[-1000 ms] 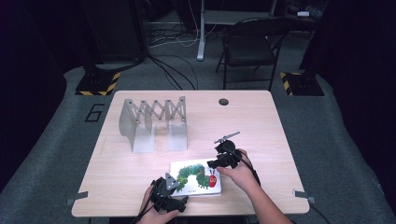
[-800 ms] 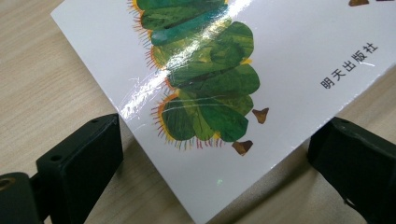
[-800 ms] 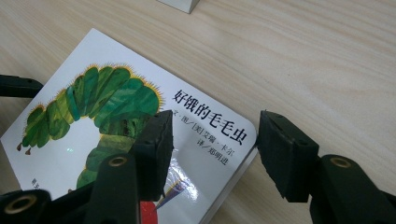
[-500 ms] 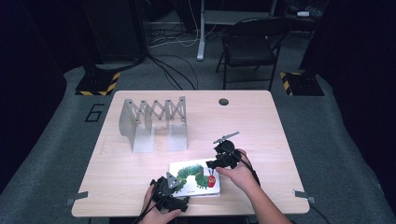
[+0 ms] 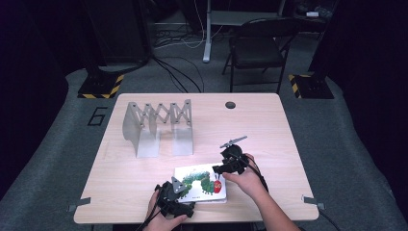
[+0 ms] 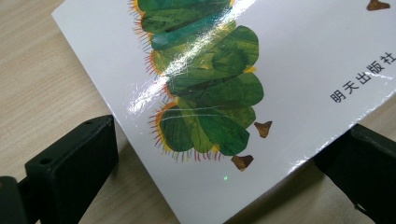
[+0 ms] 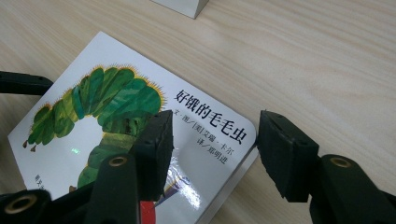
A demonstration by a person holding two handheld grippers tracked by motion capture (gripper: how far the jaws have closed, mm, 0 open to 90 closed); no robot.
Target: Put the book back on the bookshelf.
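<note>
While book (image 5: 201, 183) lies flat, metal rack (image 5: 159, 127) well behind, table (image 5: 269, 125) bare beside

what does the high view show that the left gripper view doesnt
High view alone: the metal folding rack standing at the back left of the table, a dark chair on the floor beyond, and the right hand-held gripper at the book's right edge.

Left gripper view alone: black printed characters on the cover, and the left hand-held gripper with its jaws open, one on each side of the book's corner.

Both: the caterpillar picture book lying flat on the wooden tabletop.
</note>
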